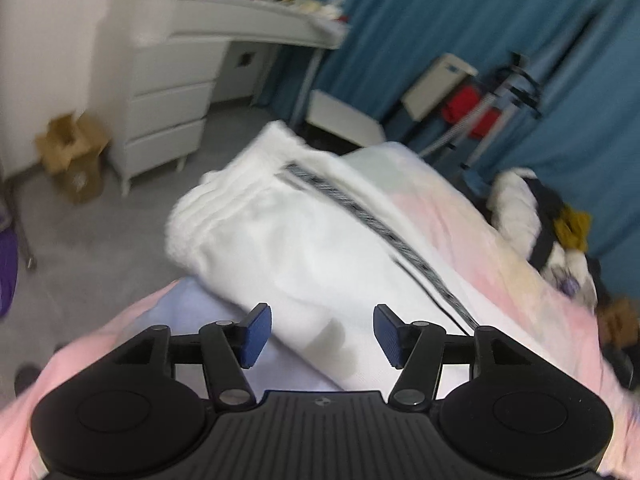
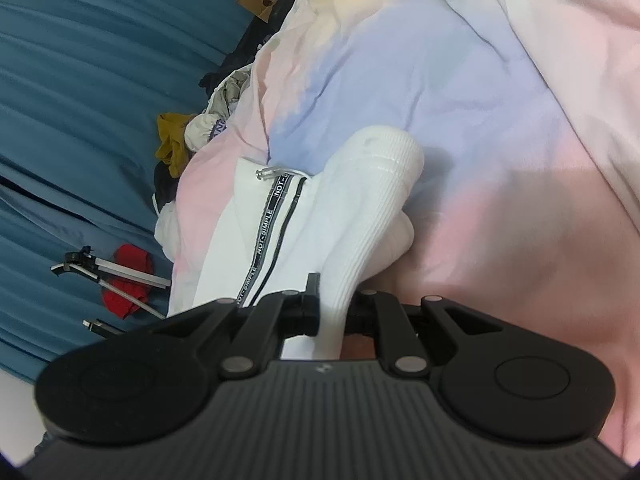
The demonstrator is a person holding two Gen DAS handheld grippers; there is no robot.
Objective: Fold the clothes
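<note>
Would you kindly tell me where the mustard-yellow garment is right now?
The mustard-yellow garment lies in the heap of clothes at the pastel bedsheet's edge beside the teal curtain, left in the right wrist view and far right in the left wrist view.

Bare bedsheet lies free beside white garment; clothes pile crowds its edge.

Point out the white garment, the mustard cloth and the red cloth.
white garment point(image 2: 372, 200): right wrist view, ribbed cuff.
mustard cloth point(image 2: 172, 144): right wrist view, crumpled middle.
red cloth point(image 1: 460, 106): left wrist view, upper part.
</note>
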